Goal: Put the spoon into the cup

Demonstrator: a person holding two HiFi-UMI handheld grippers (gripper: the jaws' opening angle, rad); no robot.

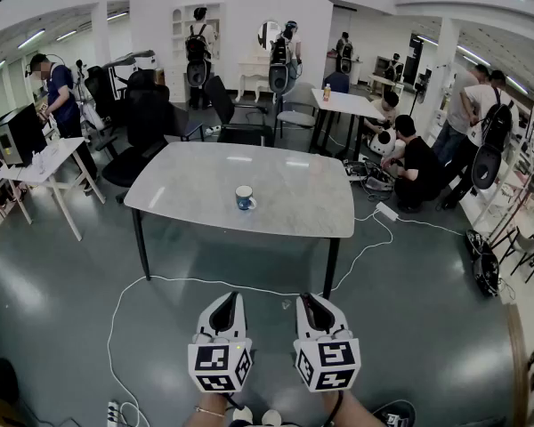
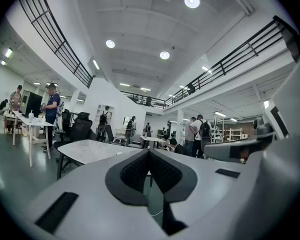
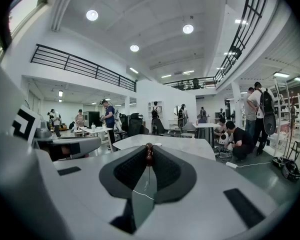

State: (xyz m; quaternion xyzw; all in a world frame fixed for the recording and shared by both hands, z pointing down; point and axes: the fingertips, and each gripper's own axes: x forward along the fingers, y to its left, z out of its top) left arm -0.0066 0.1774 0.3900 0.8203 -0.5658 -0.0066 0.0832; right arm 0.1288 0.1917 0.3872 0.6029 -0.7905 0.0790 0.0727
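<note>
Ahead, cable before table with cup

A grey-topped table stands on a glossy dark floor, with black office chairs beyond its far edge. White walls, a railed mezzanine and round ceiling lights enclose the hall.

Left gripper jaws together, right gripper clamped, side by side
</note>
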